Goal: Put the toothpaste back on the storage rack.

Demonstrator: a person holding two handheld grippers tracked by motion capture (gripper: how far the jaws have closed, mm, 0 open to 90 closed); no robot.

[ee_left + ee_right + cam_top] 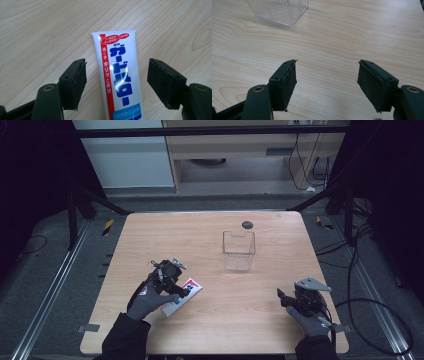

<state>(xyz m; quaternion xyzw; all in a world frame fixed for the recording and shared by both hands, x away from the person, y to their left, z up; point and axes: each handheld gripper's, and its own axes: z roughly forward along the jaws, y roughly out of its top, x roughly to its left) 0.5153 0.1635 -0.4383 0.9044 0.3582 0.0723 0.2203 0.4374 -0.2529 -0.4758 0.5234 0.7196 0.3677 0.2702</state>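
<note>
A white toothpaste tube (182, 296) with red and blue print lies flat on the wooden table (215, 330) at the front left. My left gripper (183, 290) hovers over it, open. In the left gripper view the tube (120, 75) lies between the two black pads (76, 83), with a gap on each side and no contact. My right gripper (281, 296) rests at the front right of the table, open, nothing between its pads (284, 83).
A clear plastic box (239, 249) stands upright right of the table's middle; its base (279, 10) shows in the right gripper view. A small black disc (247, 224) lies near the far edge. Cables run over the floor at the right.
</note>
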